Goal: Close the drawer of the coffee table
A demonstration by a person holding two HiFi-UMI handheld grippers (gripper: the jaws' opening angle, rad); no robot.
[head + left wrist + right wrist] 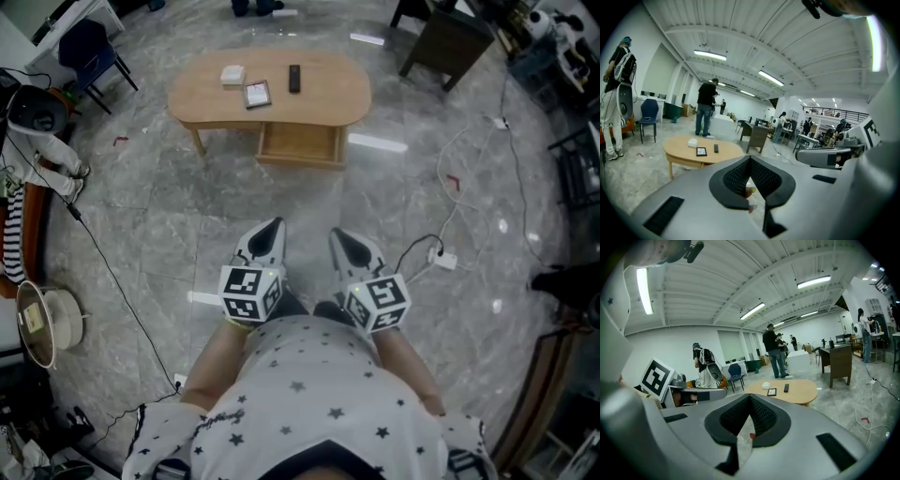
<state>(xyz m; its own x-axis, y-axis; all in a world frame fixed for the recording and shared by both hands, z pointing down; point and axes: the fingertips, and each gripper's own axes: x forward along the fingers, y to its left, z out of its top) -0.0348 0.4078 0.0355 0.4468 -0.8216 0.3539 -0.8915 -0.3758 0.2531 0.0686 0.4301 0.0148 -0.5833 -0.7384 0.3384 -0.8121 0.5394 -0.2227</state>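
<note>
A low, oval coffee table [272, 94] in pale wood stands on a glossy grey stone floor [169, 216], well ahead of the person, with its single drawer [300, 143] pulled out on the side that faces the camera. The drawer is a shallow box of the same light wood. It hangs under the tabletop a little right of centre, and its front edge juts clear of the rim, so its bare bottom panel shows from above. On the tabletop lie a small white box [232, 75], a dark flat framed item [257, 95] and a black remote [294, 78], set close together near the middle. In the foreground the left gripper [273, 228] and the right gripper [339, 236] are held side by side over a star-printed shirt [319, 394]. Both point toward the table and both are far short of it. In each gripper's own view the two ridged black pads are pressed together at the tip with nothing clamped between them. A white power strip [444, 260] and its cable lie on the floor to the right.
</note>
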